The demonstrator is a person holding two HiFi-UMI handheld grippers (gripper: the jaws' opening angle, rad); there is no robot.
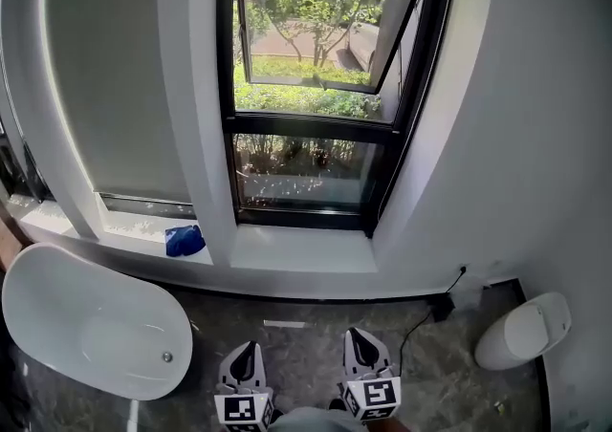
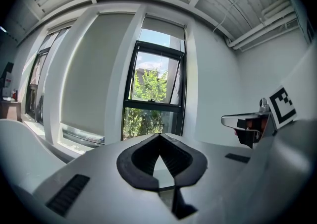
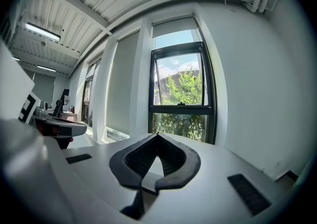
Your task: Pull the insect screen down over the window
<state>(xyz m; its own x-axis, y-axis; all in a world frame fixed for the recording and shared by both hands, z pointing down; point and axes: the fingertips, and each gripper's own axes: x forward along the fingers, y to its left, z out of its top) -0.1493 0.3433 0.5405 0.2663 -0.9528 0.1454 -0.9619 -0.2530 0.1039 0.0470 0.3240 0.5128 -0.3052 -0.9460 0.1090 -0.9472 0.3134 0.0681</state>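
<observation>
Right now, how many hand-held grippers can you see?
2: the left hand-held gripper low in the head view, the right hand-held gripper beside it, both shut, empty.

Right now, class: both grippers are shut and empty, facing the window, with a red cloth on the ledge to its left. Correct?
No: the head view shows the cloth on the ledge is blue, not red. The left gripper and right gripper are shut and empty, facing the window.
</observation>
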